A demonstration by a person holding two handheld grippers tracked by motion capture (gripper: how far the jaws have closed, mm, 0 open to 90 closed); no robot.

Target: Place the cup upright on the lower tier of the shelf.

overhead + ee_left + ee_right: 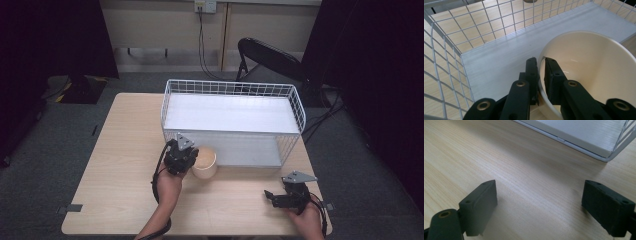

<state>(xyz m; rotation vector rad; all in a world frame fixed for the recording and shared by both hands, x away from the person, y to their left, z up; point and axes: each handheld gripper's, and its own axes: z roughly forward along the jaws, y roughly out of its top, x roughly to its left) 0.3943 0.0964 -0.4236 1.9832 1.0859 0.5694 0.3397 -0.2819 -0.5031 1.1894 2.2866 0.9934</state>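
A cream bowl (206, 163) stands at the front left corner of a white wire rack (230, 88) on the wooden table (125, 150). My left gripper (191, 156) is shut on the bowl's near rim, one jaw inside and one outside. In the left gripper view the gripper (541, 62) pinches the thin wall of the bowl (594, 72), which sits at the edge of the rack's lower white board (499, 57). My right gripper (270, 196) rests open near the table's front right corner. In the right gripper view the gripper (540, 192) has bare wood between its jaws.
The rack has a white upper shelf (230, 114) and wire mesh walls (449, 50) at its sides and back. Its front right corner (604, 152) lies ahead of my right gripper. A black folding chair (270, 55) and cables stand behind the table.
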